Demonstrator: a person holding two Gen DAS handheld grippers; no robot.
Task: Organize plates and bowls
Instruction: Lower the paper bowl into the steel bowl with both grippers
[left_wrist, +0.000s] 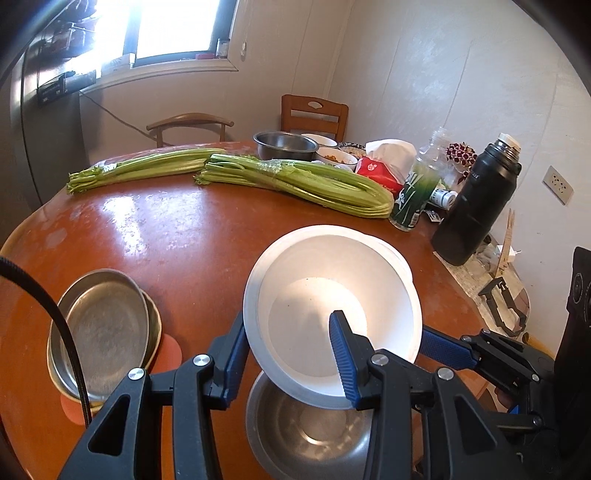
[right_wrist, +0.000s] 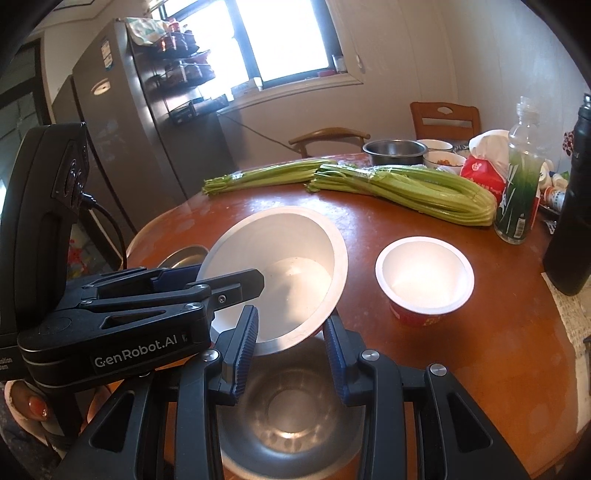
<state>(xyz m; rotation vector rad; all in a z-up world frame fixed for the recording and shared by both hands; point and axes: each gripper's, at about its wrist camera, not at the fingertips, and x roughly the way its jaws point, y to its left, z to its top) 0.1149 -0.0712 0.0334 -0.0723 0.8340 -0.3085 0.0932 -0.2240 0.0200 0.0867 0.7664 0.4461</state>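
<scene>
Both grippers are clamped on the same white bowl (left_wrist: 332, 314), one on each side of its near rim, each with one finger inside and one outside. Left gripper (left_wrist: 291, 354) bites the near-left rim. Right gripper (right_wrist: 290, 347) bites the near-right rim — in the left wrist view it shows as a blue pad reaching in from the right.

The white bowl is tilted, its opening facing up and toward the near side, and it is lifted clear of the table (left_wrist: 166, 236). Directly under it, near edge of the table: a steel bowl (left_wrist: 306, 432), upright, sitting on the wood. The white bowl's bottom edge hangs just over the steel bowl's far rim; can't tell if they touch.

Left of that: stacked steel plates (left_wrist: 103, 332), shallow, resting partly on an orange coaster-like disc.

Right of the white bowl in the right wrist view: a paper cup-bowl (right_wrist: 424, 280), red outside, white inside, upright, well apart from the held bowl.

Far side: two celery bunches (left_wrist: 295, 181) lying across the table, another steel bowl (left_wrist: 284, 144) behind them, small bowls with food beside it, a red tissue pack, a green bottle, a black thermos (left_wrist: 476, 206) at far right.
</scene>
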